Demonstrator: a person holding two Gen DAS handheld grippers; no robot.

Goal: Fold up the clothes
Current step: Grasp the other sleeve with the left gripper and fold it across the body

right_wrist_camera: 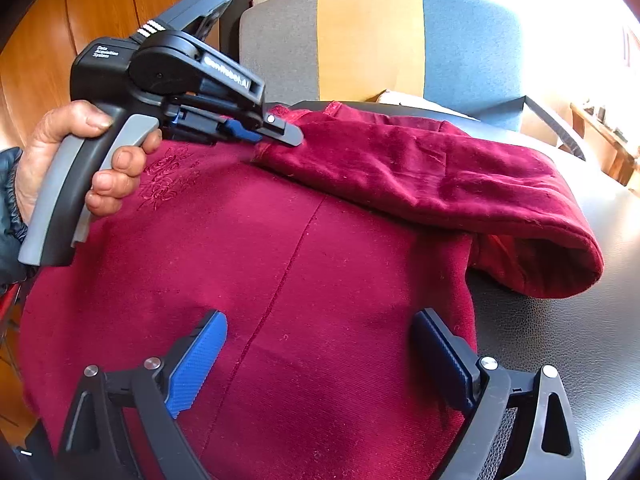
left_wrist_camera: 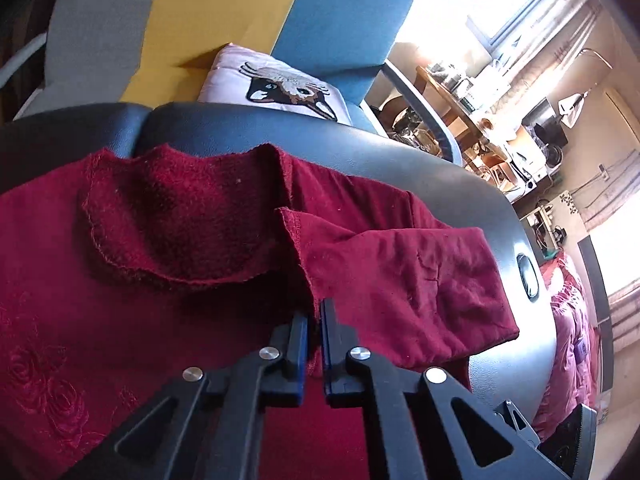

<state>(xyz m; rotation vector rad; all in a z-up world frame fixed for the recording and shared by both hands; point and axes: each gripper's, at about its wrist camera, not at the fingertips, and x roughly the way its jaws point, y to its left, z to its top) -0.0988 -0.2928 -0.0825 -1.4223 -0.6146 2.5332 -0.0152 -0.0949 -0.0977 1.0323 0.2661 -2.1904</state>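
left wrist: low, close over the red garment (left_wrist_camera: 200,260), faces the striped chair (left_wrist_camera: 340,20) and room | right wrist: higher, looks down across the tabletop (right_wrist_camera: 580,320) at the left tool (right_wrist_camera: 280,136) | shared: folded sleeve, chair

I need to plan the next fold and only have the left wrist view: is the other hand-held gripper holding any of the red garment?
Observer: No. The right hand-held gripper is open, jaws wide apart above the red garment.
Operator: Where does my pinched edge belong?
Observer: It is the sleeve, folded across the garment's top.
Operator: Anything marking the front?
Observer: Rose embroidery sits beside the person's hand holding the left hand-held gripper.
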